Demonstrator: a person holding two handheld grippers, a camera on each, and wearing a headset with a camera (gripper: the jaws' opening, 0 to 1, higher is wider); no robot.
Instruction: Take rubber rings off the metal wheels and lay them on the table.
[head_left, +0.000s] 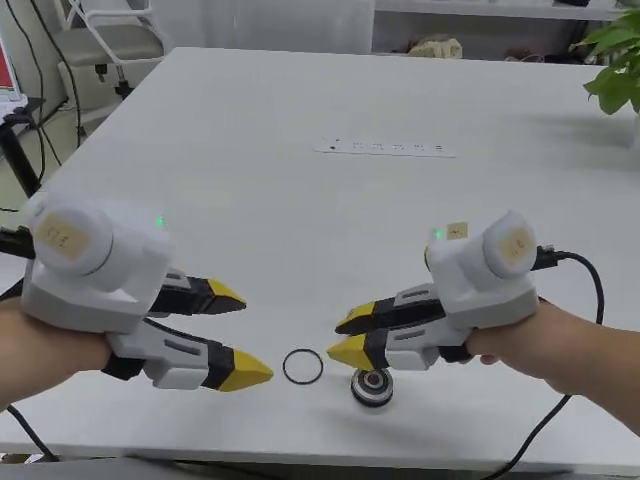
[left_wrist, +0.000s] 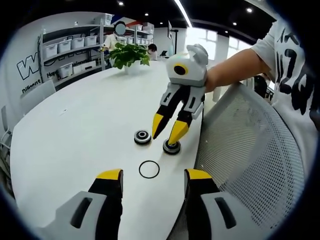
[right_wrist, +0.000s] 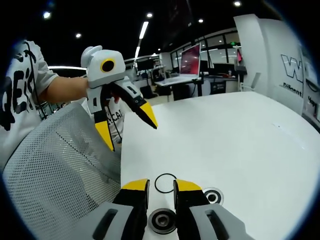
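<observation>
1. Claws first: your left claw (head_left: 238, 333) is spread wide and empty. Your right claw (head_left: 340, 337) is parted only narrowly, gripping nothing, its tips just over a metal wheel (head_left: 371, 387).
2. One rubber ring (head_left: 303, 366) lies flat on the tabletop (head_left: 300, 200) between your claws. A second wheel (left_wrist: 142, 137) sits near the first, and both have dark rims.
3. The near wheel sits close to the tabletop's edge. On that smooth white surface, a one-sided tug would likely skid it off toward the mesh chair (left_wrist: 250, 150).
4. A careless sweep could drag the loose ring along.
5. The room is a bright office, with a potted plant (head_left: 612, 75) at the far corner.
</observation>
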